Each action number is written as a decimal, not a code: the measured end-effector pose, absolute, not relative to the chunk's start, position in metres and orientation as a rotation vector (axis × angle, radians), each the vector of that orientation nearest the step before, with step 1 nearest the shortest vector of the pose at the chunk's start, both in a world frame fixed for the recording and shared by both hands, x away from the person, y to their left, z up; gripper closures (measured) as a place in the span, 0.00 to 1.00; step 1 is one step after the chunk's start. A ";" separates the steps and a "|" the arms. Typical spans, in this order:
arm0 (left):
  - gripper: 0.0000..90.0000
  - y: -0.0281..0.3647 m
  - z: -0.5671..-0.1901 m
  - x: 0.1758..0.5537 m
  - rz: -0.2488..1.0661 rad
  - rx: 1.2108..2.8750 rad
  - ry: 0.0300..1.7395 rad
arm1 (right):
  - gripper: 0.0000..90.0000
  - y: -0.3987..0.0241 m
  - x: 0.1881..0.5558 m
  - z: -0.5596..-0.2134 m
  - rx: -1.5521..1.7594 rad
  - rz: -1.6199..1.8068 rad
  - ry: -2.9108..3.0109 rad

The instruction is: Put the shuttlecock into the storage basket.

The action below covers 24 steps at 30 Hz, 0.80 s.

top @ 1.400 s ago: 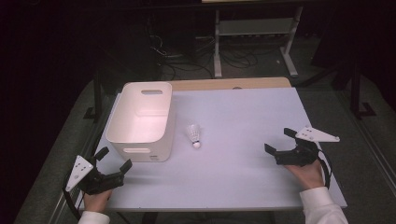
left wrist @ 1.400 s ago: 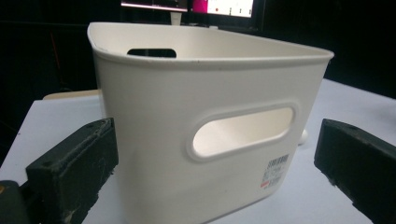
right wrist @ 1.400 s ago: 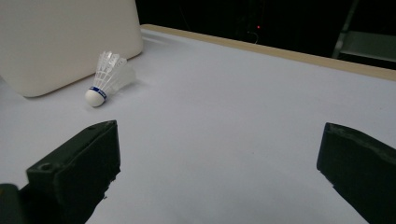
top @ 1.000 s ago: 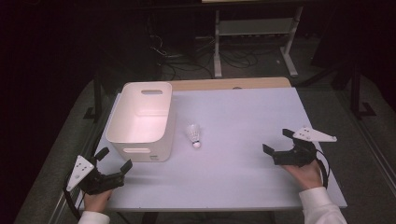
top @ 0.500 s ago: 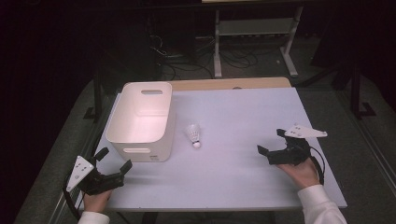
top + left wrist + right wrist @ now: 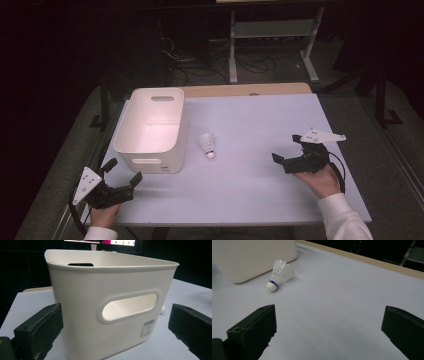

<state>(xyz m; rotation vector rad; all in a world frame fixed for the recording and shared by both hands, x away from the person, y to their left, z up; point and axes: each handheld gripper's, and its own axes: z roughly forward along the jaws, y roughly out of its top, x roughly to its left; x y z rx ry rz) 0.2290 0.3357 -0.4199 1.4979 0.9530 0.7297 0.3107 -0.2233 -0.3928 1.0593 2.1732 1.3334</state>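
- Fingers of your right gripper (image 6: 289, 150): spread wide, nothing between them; in the right gripper view the two black pads (image 6: 253, 328) frame bare table, with the shuttlecock ahead and off toward the left pad.
- Fingers of your left gripper (image 6: 122, 171): likewise parted and empty, held at the near left corner of the table (image 6: 260, 115), facing the near end wall of the bin (image 6: 110, 312) with its handle slot.
- Item, shuttlecock (image 6: 208, 144): lies on its side on the white table, just beside the right wall of the white bin (image 6: 150, 131), apart from it, well apart from both grippers.
- Orientation: long axis runs roughly near-to-far across the table. The cork (image 6: 272, 286), with its blue band, points toward your side; the feather skirt (image 6: 280, 271) flares away toward the far edge and leans a little toward the bin.
- Step in hand, by judgement: the approach. Nothing is grasped yet; the right gripper is the one aimed at the shuttlecock, and the bin looks like the destination.
- Next move calls for: carrying the right gripper leftward and forward, and lowering it so the pads straddle the shuttlecock across its axis, closing near the cork or low on the skirt.
- Caution: the feathers are light and crushable; a pad that touches first may roll the piece away.
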 end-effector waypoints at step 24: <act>0.00 0.336 -0.420 0.228 0.719 1.497 0.944 | 0.00 -0.191 0.328 -0.379 1.024 1.273 2.323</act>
